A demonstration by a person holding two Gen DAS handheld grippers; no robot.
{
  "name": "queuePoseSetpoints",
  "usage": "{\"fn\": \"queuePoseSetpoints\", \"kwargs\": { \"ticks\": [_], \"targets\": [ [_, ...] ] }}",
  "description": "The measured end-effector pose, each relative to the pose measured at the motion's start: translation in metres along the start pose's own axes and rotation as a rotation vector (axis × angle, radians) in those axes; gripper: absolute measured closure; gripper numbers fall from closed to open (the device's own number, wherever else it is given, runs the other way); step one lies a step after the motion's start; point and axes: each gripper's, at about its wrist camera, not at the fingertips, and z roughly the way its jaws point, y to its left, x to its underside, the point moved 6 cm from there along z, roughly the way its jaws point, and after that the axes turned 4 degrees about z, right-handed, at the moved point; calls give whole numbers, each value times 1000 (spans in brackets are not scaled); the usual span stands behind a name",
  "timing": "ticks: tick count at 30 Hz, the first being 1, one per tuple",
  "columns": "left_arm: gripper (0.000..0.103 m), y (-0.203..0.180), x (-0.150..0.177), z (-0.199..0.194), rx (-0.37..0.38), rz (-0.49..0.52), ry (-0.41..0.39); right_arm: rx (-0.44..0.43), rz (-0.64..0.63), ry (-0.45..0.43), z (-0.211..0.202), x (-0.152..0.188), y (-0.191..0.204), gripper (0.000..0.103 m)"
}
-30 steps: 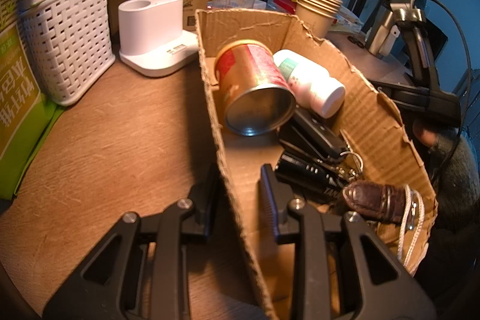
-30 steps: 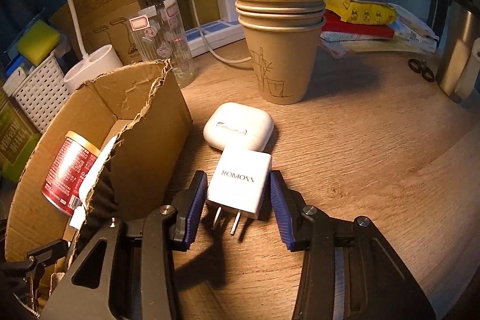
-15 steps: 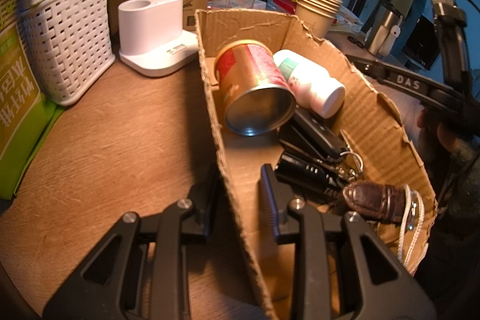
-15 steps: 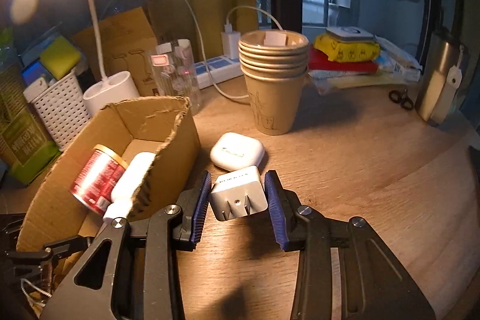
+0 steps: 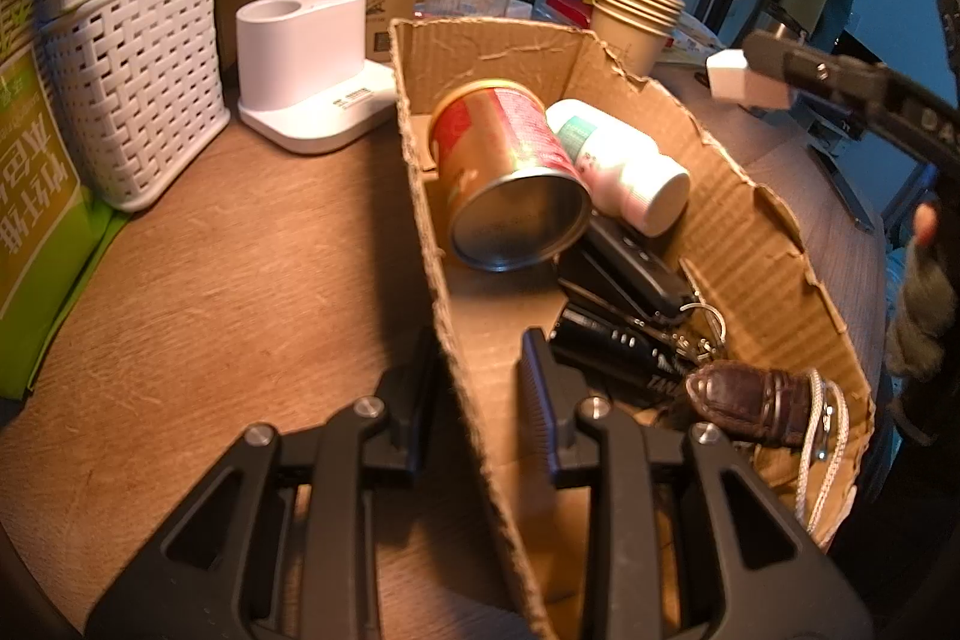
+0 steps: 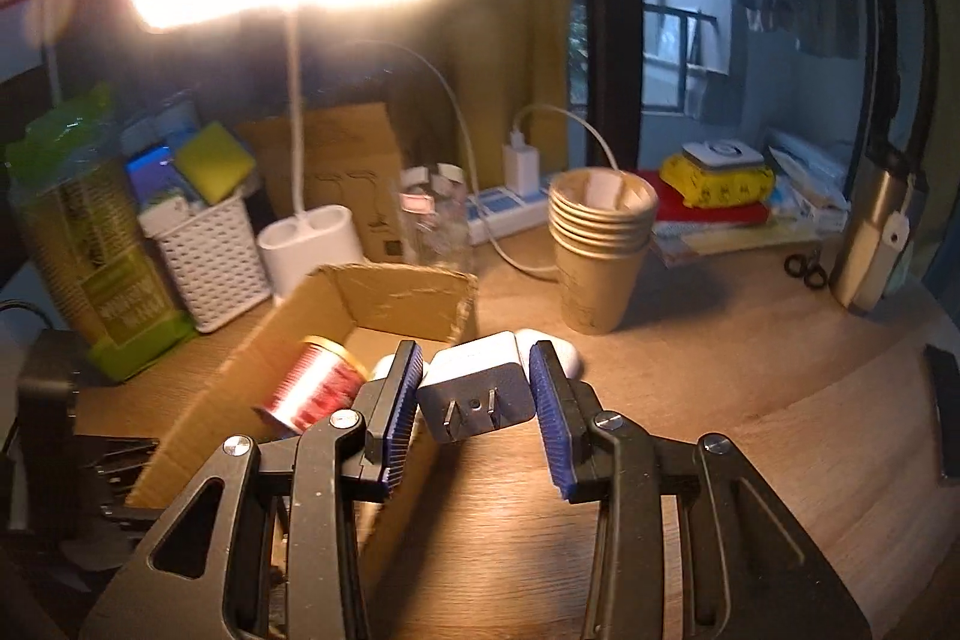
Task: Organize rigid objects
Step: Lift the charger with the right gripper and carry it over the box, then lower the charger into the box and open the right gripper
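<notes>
My right gripper [image 6: 477, 400] is shut on a white plug charger [image 6: 477, 388], prongs toward the camera, held in the air beside the cardboard box [image 6: 396, 292]. The charger also shows in the left wrist view [image 5: 744, 79], above the box's right wall. My left gripper [image 5: 474, 370] straddles the box's left wall [image 5: 432, 244], one finger on each side. In the box lie a red can [image 5: 504, 172], a white bottle [image 5: 618, 160], black devices with keys [image 5: 636, 304] and a brown leather piece [image 5: 750, 400]. A white earbud case [image 6: 558, 349] lies behind the charger.
A stack of paper cups [image 6: 600, 244] stands behind the box on the wooden table [image 5: 240, 280]. A white lamp base [image 5: 312, 64], a white basket [image 5: 132, 82], a green pack [image 5: 36, 196] and a power strip [image 6: 504, 214] line the back. Scissors [image 6: 804, 268] lie far right.
My right gripper has closed on the charger, lifted it off the table and carried it up and toward the box. The left gripper has stayed on the box wall.
</notes>
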Motion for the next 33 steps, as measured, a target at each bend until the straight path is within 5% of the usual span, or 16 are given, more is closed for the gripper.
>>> {"fn": "queuePoseSetpoints", "kwargs": {
  "ticks": [14,33],
  "targets": [
    [74,-2,0,1,1,-1,0,-84,-79,-33,-20,-3,49,64],
    [74,-2,0,1,2,-1,0,-190,-126,44,4,18,89,64]
  ]
}}
